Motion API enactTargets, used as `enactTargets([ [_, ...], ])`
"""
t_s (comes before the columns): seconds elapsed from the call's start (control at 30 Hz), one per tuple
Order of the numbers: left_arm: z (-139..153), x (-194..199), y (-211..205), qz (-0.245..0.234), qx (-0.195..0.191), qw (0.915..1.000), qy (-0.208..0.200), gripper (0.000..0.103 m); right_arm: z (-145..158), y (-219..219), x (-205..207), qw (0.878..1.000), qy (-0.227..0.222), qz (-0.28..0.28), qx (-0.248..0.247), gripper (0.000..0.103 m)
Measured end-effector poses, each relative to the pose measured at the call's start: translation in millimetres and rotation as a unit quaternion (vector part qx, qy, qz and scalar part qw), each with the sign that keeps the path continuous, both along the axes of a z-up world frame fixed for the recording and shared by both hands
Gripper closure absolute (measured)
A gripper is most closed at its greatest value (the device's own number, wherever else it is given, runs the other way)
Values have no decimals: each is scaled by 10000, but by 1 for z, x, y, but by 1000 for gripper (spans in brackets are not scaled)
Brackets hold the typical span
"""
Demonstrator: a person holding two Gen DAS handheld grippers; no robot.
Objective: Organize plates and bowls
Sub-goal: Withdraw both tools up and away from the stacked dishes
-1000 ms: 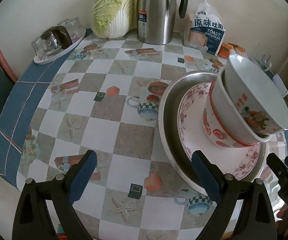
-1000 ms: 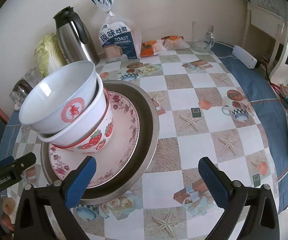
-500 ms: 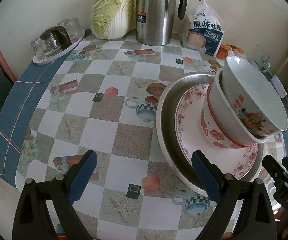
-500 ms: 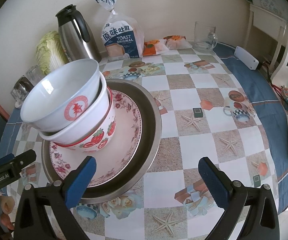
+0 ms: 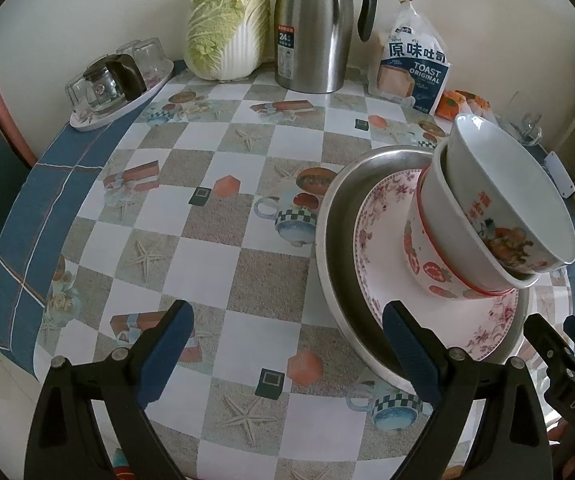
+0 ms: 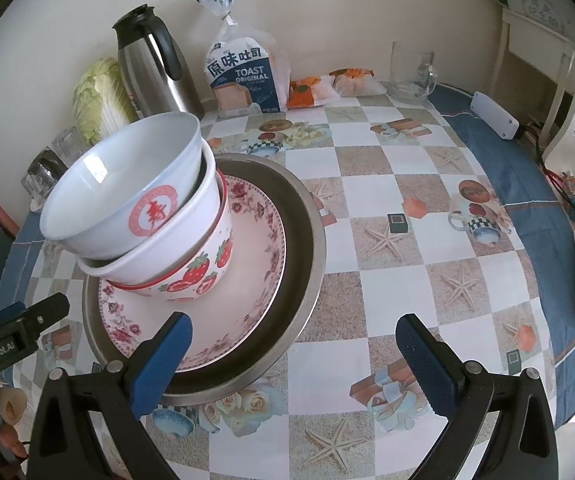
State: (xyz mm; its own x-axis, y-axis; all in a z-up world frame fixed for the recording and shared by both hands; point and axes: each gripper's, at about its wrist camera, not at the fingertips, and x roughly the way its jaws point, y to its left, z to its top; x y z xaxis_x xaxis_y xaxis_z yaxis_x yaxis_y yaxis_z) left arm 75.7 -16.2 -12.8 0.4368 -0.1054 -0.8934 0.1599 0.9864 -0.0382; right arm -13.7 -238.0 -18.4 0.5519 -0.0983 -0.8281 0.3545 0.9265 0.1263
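While bowl stack (image 6: 143, 216) unchanged, left gripper (image 5: 287, 354) and right gripper (image 6: 293, 360) backed slightly; jaws wide, empty.

3 nested bowls (image 6: 135, 216) lean, seemingly unsteady, on a floral plate (image 6: 255, 280) inside a steel basin (image 6: 307, 264).

Left wrist view low over table near edge, facing wall, stacked bowls (image 5: 499, 216) close at right, right wrist view alongside, same heading, stack at left, both share steel basin (image 6: 307, 240), thermos (image 5: 313, 28), cabbage (image 5: 227, 20), toast bag (image 6: 243, 76)
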Motion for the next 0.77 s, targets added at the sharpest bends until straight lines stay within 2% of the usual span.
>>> enactTargets([
  [0.47,-1,1,2,45,9,10000,-9,7,-1,0,1,10000,8,-2,0,0],
  [0.67,5,-2,5,152,67,9996,-224,7,-1,0,1,10000,11,-1,0,0],
  [0.77,6,-1,6,178,19,9996,-206,8,-2,0,1,10000,12,0,0,0],
])
